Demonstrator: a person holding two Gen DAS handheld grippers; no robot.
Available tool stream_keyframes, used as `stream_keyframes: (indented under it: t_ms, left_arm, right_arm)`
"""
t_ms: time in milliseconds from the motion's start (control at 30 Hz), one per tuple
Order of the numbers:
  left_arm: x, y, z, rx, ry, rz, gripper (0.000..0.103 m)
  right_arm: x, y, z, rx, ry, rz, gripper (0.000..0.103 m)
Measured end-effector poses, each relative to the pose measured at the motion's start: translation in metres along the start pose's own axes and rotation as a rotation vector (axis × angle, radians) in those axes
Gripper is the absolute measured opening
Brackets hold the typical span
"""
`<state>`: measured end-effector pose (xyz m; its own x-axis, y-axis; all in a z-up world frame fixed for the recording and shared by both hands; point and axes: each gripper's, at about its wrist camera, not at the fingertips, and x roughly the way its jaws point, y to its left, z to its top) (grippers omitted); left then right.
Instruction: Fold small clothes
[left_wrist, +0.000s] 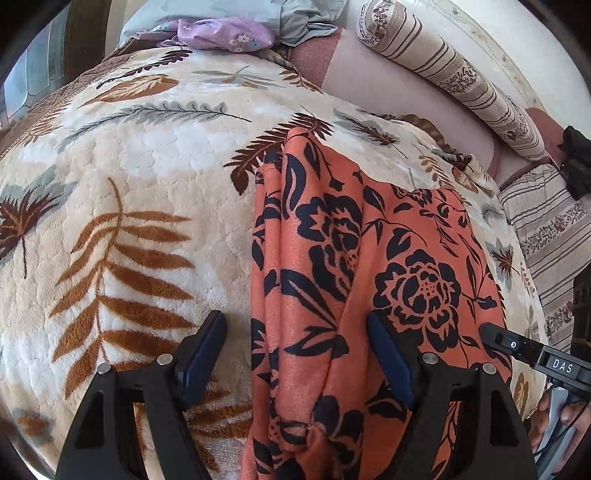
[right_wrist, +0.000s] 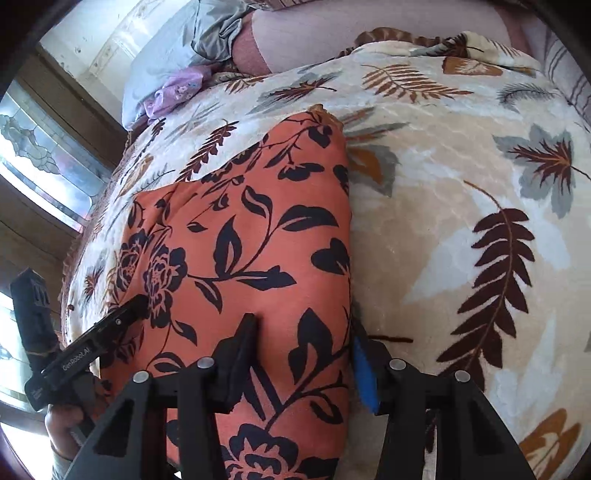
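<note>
Your left claw (left_wrist: 297, 363) and right claw (right_wrist: 304, 363), both spread apart, straddle opposite edges of the orange floral garment (left_wrist: 354, 280), lying lengthwise-folded on the leaf-print blanket (left_wrist: 129, 184), final folds apparently remaining.

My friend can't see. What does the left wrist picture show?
An orange cloth with black flowers lies on a cream leaf-print blanket. The left gripper is open over the cloth's left edge, and the right gripper reaches in from the right.
</note>
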<state>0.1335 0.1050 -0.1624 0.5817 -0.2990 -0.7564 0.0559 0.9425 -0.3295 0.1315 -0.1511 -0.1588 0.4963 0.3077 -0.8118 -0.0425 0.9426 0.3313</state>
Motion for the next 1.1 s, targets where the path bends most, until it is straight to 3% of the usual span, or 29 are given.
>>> stream_keyframes:
  t_ms: [33,67,133,200,333,400,433,600,1000,1100]
  left_arm:
    - [0.000,0.000,0.001,0.000,-0.002,-0.001,0.079]
    - [-0.004,0.001,-0.001,0.001,-0.004,-0.002,0.079]
    - [-0.005,0.002,-0.002,-0.001,-0.004,-0.009,0.079]
    - [-0.007,0.005,-0.003,-0.003,-0.001,-0.018,0.079]
    - [-0.009,0.005,-0.004,-0.002,0.001,-0.021,0.079]
    - [-0.009,0.006,-0.005,-0.002,0.001,-0.021,0.079]
    - [-0.009,0.006,-0.005,0.000,0.003,-0.021,0.079]
    - [-0.009,0.004,-0.005,0.004,-0.002,-0.013,0.079]
    - [-0.009,0.001,-0.007,0.015,-0.009,-0.002,0.079]
    - [-0.009,0.001,-0.007,0.018,-0.010,0.002,0.079]
  right_arm:
    - [0.000,-0.002,0.000,0.024,0.004,0.003,0.059]
    - [0.001,-0.006,0.001,0.063,0.017,0.000,0.073]
    - [0.002,-0.013,-0.001,0.130,0.045,0.012,0.079]
    - [-0.008,-0.015,-0.003,0.160,0.041,0.073,0.079]
    - [-0.019,-0.013,-0.006,0.169,0.001,0.114,0.080]
    - [0.000,-0.009,-0.009,0.136,0.077,0.092,0.075]
    - [0.009,-0.003,-0.012,0.085,0.102,0.058,0.067]
    - [0.008,0.012,-0.012,0.005,0.059,-0.021,0.065]
    - [0.003,-0.001,-0.015,0.067,0.051,0.052,0.070]
    - [-0.014,0.000,-0.008,0.073,-0.006,0.055,0.070]
